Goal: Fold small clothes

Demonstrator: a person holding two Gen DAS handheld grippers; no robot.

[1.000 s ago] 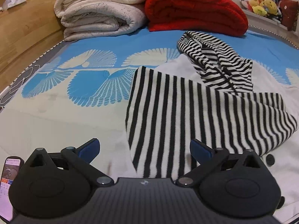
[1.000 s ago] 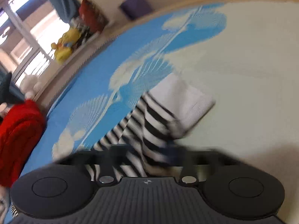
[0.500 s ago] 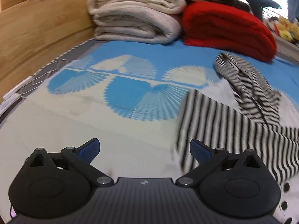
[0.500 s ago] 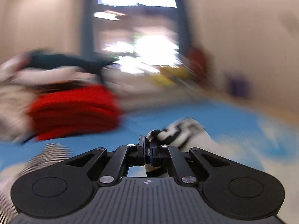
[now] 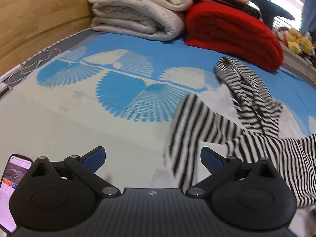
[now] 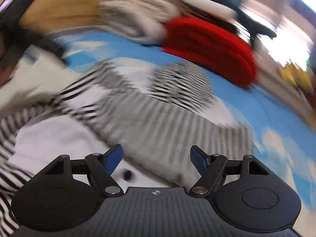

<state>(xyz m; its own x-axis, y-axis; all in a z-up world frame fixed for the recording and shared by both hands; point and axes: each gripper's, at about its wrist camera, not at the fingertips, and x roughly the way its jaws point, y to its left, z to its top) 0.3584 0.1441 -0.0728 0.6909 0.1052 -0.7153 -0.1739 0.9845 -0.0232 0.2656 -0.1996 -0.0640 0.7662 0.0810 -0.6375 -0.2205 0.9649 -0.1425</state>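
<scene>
1. Left gripper (image 5: 153,159) is spread wide, blue pads far apart, nothing between them, hovering over the pale part of the bedspread (image 5: 83,110).
2. The striped garment (image 5: 233,130) lies on the bed to the right of that gripper, black-and-white stripes with white panels, rumpled, its hood (image 5: 243,83) trailing up toward the back.
3. One striped flap sits just beside the left gripper's right finger; its near edge is blurred, so I can't say whether they touch.
4. Right gripper (image 6: 156,159) is wide open too, holding nothing, directly over the garment (image 6: 158,122).
5. That view is badly smeared: stripes show ahead and to the left, a white panel below with a small dark button (image 6: 127,174) between the fingers.
6. At the head of the bed, a stack of cream blankets (image 5: 138,11) sits beside a folded red blanket (image 5: 233,33), the two touching.
7. A wooden headboard (image 5: 35,19) runs along the left.
8. A phone (image 5: 11,177) with a lit screen shows at the lower left edge.
9. Yellow plush toys (image 5: 296,41) are on the sill at far right.
</scene>
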